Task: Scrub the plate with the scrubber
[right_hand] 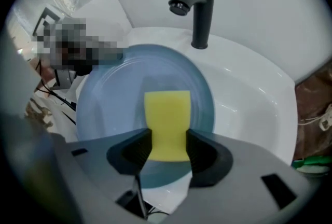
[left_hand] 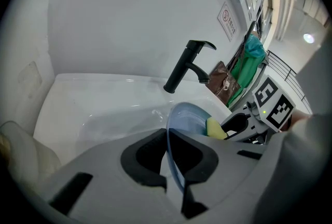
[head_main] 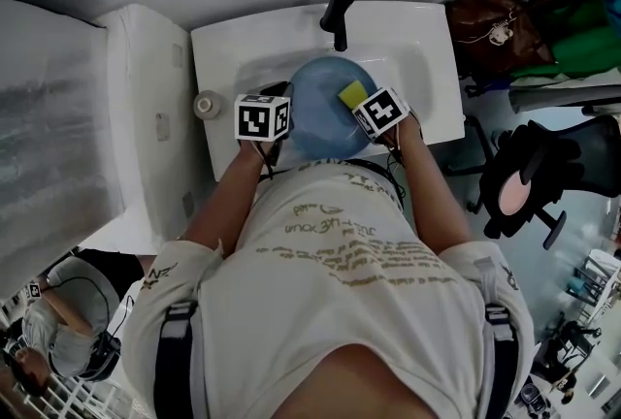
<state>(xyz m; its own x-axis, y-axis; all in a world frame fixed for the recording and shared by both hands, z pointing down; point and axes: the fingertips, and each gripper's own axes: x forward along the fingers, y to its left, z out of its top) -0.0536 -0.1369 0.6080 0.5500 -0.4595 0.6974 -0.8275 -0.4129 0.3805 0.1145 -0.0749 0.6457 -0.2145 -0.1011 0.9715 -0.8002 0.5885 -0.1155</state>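
**Right hand-held gripper** (right_hand: 167,148): jaws clamped on the yellow scrubber (right_hand: 167,114). The scrubber juts out past the pads.

**Left hand-held gripper** (left_hand: 168,153): jaws narrow, pinching the rim of the blue plate (left_hand: 189,119). The rim runs edge-on between the pads.

**Plate:** directly ahead of the right hand-held gripper, tilted and held off the basin by the left one. The scrubber lies against its inner face, low and near the middle. Contact looks likely, though the wide-angle view does not settle it.

**Sink** (right_hand: 249,93): white, below and beyond both hand-held grippers.

**Faucet** (right_hand: 199,5): black, past the plate's far rim. No water is seen running.

**Status:** both grips are made and the scrubber has been brought to the plate, so scrubbing seems to be under way. There are no suds or marks to show which parts are covered. The outer face, rim and back are probably still to do.
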